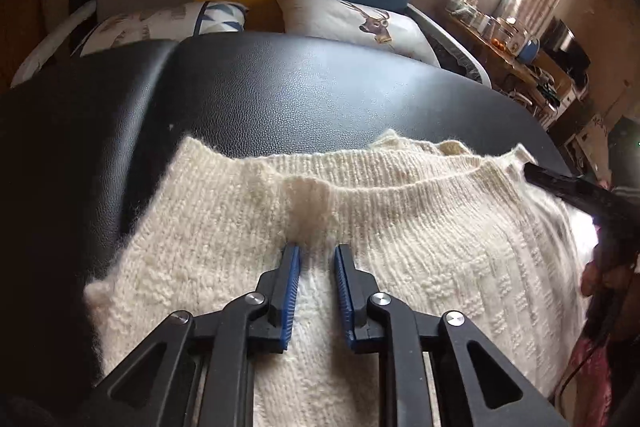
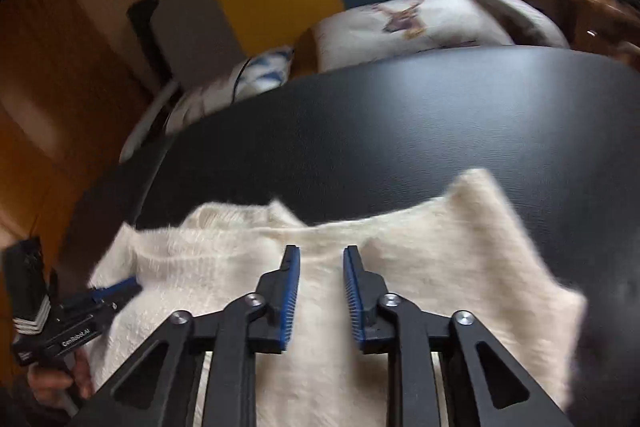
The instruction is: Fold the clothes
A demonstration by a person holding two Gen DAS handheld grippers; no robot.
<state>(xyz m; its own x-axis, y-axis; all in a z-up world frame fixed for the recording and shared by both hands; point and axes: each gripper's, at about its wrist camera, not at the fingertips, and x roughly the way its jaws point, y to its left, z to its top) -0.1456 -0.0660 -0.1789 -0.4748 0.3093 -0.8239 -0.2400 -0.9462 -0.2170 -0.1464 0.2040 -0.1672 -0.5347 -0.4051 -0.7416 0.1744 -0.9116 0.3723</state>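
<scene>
Blue-padded fingers of the left hand-held gripper (image 1: pixel 316 251) are hovering released, right over the cream chunky-knit sweater (image 1: pixel 400 227).

Sweater is lying flat on the black leather-look counter (image 1: pixel 300 95), stretching left to right, neckline at the far edge straight ahead of the tips. Right hand-held gripper (image 2: pixel 322 253) is hanging released over its own half too, so neither looks nearer. Near hem is getting cut off, and the right view is blurring badly.
</scene>
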